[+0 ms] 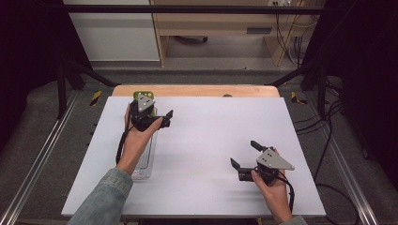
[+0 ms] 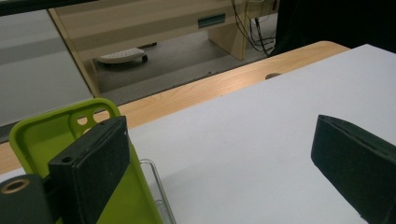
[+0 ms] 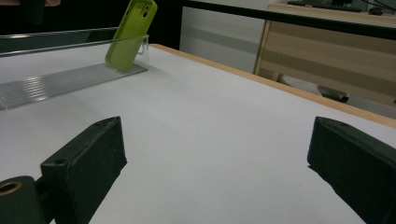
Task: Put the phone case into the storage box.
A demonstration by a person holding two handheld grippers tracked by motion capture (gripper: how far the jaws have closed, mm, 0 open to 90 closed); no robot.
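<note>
A lime-green phone case [image 1: 143, 94] leans upright at the far end of a long clear plastic rack [image 1: 144, 165] on the left of the white table top [image 1: 211, 126]. My left gripper [image 1: 156, 114] hovers right by the case, open. In the left gripper view its left jaw stands in front of the case [image 2: 42, 133] and its right jaw is out over bare table; nothing is between them [image 2: 219, 168]. My right gripper [image 1: 245, 154] is held open low over the table at the front right, pointing toward the case [image 3: 130, 32] and rack [image 3: 70, 77].
The white top lies on a wooden table whose far edge [image 1: 197, 90] shows beyond it. Metal rails [image 1: 42, 154] run along both sides, and cables [image 1: 328, 140] trail on the floor at the right. Wooden furniture [image 1: 211, 28] stands behind.
</note>
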